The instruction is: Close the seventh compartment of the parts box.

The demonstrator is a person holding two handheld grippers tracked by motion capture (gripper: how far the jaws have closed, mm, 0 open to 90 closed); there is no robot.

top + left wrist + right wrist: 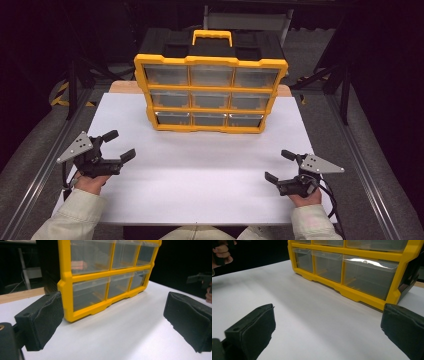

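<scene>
At the far middle of the white table (pixel 200 170) a yellow-framed drawer cabinet (pixel 210 95) is set upright, its front turned toward the person and its black body topped by a yellow carrying handle (pixel 212 35). Nine clear drawers are counted in the front, arranged in three rows of three, and all nine are seen pushed in flush with the frame. Something pinkish can be made out through the front of one drawer (pixel 78 265) in the left gripper view; what it is cannot be told, and the other drawers look empty as far as can be judged through the plastic.

Nothing appears to have been done to the cabinet so far: no drawer is pulled out and no item lies on the table. The work is judged to be at its very start, with the reach to a drawer, its opening and anything that follows all left to be done.

Nearer the person, two grippers are held, one in each hand, well apart from the cabinet and from each other. The left gripper (pixel 116 146) is held near the left edge of the table, its jaws spread wide with nothing between them. The right gripper (pixel 280 166) is held near the right edge, its jaws likewise spread and empty. In each gripper view two black padded jaws are seen, aimed at the lower rows of the cabinet, with bare table in the gap.
</scene>
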